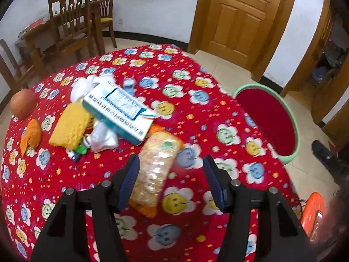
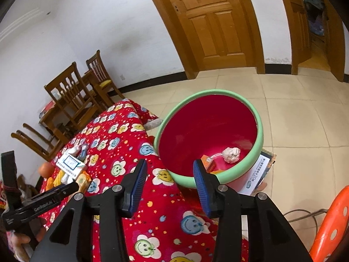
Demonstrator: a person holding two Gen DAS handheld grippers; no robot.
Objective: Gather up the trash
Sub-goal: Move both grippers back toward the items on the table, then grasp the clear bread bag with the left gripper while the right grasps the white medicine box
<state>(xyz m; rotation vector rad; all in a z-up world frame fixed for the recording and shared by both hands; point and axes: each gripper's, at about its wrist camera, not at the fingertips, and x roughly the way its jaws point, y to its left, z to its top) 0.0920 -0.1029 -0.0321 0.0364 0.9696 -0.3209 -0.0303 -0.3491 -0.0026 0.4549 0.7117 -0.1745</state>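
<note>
A clear snack bag with orange ends (image 1: 157, 166) lies on the red flowered tablecloth (image 1: 196, 109). My left gripper (image 1: 171, 174) hangs open over it, the left pad at the bag's edge and the right pad well apart. Behind lie a white and teal box (image 1: 118, 111), a yellow pack (image 1: 69, 126), white tissues (image 1: 102, 137) and orange peel (image 1: 31, 137). My right gripper (image 2: 169, 179) is open and empty above the table's edge beside the red bin with a green rim (image 2: 218, 91). In the bin lie a crumpled paper ball (image 2: 231, 154) and an orange carton (image 2: 208, 162).
A round orange fruit (image 1: 23, 103) sits at the table's far left. The bin (image 1: 250, 86) stands on the tiled floor right of the table. An orange plastic stool (image 2: 331, 224) is near right. Wooden chairs (image 1: 72, 21) and a door (image 1: 235, 17) stand behind.
</note>
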